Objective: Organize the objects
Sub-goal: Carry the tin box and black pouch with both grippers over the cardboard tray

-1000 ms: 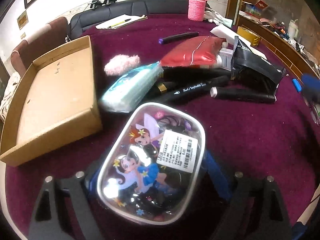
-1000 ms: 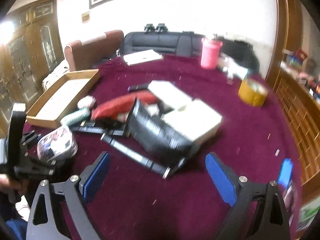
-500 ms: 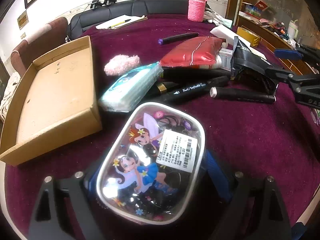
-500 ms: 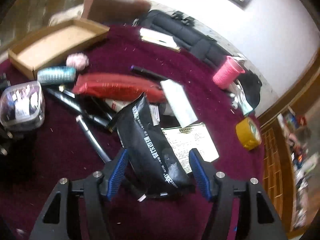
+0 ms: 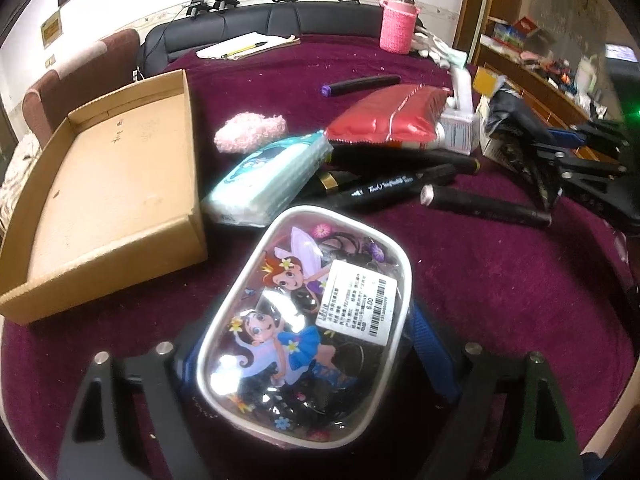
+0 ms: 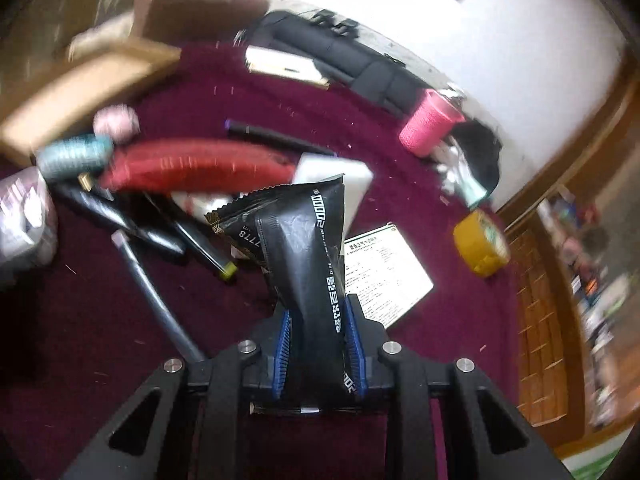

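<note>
The left hand-held gripper (image 5: 308, 344) holds the clear fairy case (image 5: 304, 320) wide between its blue pads, beside the cardboard tray (image 5: 108, 184). The right hand-held gripper (image 6: 320, 344) has just closed, squeezing a black pouch (image 6: 308, 248), maybe lifting it off the tabletop (image 6: 100, 312).

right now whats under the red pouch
The red pouch lies partly on black markers and a white tube box, which stick out beneath it. Anything further under it is covered.
</note>
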A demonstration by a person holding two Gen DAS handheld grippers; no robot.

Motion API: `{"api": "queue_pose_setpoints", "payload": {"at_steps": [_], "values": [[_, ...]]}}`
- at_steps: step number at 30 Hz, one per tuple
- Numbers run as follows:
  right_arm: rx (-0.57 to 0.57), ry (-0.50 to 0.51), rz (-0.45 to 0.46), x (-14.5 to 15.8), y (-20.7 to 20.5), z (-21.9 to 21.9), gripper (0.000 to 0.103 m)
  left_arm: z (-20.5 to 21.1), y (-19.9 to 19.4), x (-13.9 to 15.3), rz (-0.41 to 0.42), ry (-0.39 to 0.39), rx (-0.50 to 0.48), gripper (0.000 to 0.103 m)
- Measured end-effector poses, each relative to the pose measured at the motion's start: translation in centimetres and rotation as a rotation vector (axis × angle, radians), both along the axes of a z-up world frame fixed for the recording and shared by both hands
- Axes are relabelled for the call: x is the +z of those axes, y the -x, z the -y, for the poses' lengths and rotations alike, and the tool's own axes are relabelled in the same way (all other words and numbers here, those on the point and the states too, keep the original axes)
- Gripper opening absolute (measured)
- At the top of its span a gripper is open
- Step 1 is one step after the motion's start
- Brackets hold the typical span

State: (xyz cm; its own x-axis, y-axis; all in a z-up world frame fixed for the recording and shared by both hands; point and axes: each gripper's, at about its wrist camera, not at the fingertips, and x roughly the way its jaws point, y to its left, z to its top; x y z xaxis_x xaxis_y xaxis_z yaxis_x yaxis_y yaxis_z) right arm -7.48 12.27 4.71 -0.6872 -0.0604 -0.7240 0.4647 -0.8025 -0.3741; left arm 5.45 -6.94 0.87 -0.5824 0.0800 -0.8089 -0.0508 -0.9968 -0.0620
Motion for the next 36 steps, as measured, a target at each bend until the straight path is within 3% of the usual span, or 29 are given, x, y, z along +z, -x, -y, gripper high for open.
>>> {"api": "queue_pose_setpoints", "payload": {"at_steps": [6,14,24,36], "values": [[0.005,0.21,0.099,2.6,-1.9,0.0,0.027,0.3,-0.9,1.0,-0.068,-0.066,-0.017,0.085],[0.064,0.323,0.217,3.3,-3.7,3.5,0.028,1.7,-2.3,2.6,-0.1,-0.11,0.009,0.085],[0.135,0.379,0.315,4.6,-3.9,10.2,0.028,8.8,-4.4,6.8,-0.185,-0.106,0.128,0.085],[0.182,0.381,0.379,6.5,-0.4,21.2,0.028,18.0,0.0,8.9,-0.137,-0.06,0.228,0.085]]}}
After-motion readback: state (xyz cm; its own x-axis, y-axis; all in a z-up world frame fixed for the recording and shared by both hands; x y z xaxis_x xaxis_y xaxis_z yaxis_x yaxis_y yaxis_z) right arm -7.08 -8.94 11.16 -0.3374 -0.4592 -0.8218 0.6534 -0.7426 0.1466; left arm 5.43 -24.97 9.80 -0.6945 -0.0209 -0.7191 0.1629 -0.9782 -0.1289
